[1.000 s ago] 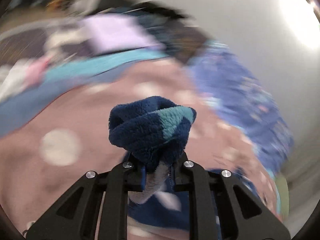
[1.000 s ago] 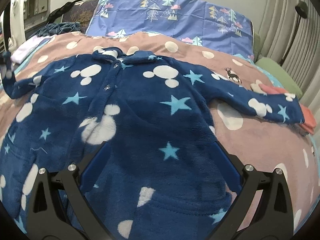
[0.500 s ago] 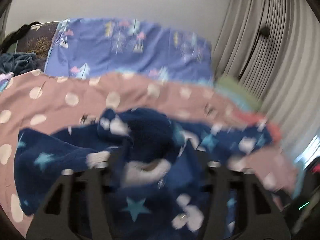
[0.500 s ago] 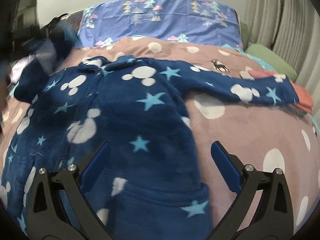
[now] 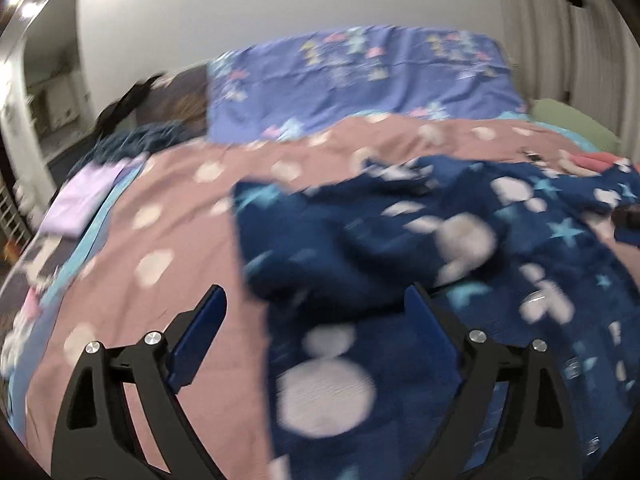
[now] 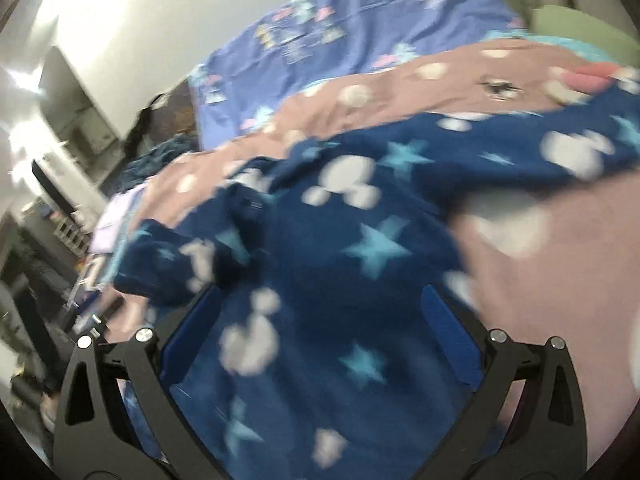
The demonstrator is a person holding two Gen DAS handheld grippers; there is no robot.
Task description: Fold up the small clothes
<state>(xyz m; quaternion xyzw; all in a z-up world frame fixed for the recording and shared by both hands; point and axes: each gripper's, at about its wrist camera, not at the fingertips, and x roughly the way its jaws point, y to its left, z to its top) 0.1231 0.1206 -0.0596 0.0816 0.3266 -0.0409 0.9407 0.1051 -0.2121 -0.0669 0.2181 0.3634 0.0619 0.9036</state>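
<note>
A navy fleece child's garment (image 5: 420,248) with white mouse heads and light blue stars lies on the pink spotted bedspread (image 5: 168,240). Its left sleeve is folded in over the body (image 6: 180,260); the right sleeve (image 6: 560,148) still stretches out to the right. My left gripper (image 5: 316,320) is open and empty, hovering over the garment's left edge. My right gripper (image 6: 320,332) is open and empty above the garment's lower body (image 6: 340,280). Both views are motion-blurred.
A blue pillow (image 5: 360,80) with tree prints lies at the head of the bed. A folded lilac cloth (image 5: 84,196) sits at the bed's left edge. A green cushion (image 5: 572,124) and a coral cloth (image 6: 588,78) lie at the right.
My left gripper carried the left sleeve cuff over the garment's body, let it go and opened. My right gripper stayed open and swung its view leftward.
</note>
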